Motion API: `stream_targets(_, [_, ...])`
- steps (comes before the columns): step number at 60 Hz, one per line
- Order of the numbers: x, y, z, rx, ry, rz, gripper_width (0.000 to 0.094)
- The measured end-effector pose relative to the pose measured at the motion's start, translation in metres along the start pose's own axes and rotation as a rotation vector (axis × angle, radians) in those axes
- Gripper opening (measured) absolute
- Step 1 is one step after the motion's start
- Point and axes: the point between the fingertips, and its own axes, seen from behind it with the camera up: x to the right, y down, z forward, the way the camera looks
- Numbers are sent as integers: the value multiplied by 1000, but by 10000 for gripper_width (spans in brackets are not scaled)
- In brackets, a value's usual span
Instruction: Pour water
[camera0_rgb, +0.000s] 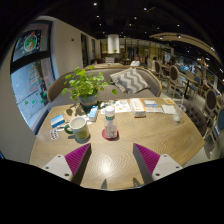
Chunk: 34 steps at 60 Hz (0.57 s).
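Two magenta pads (77, 157) face each other across a wide gap, so the gripper (112, 160) stands spread and pinches nothing. Bare wooden table (120, 150) shows between the fingers. Just ahead of them, near the middle of the table, stands a small bottle (110, 121) on a reddish coaster (110, 132); it is possibly the water vessel, though too small to tell. To its left sits a white mug (79, 127), with a leafy potted plant (85, 88) behind. Books and cards (137, 106) lie beyond the bottle.
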Motion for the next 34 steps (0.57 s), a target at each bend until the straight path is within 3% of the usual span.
stream_targets(15, [-3, 14, -74, 1, 16, -4, 857])
stream_targets(34, [-6, 9, -88, 11, 5, -13, 856])
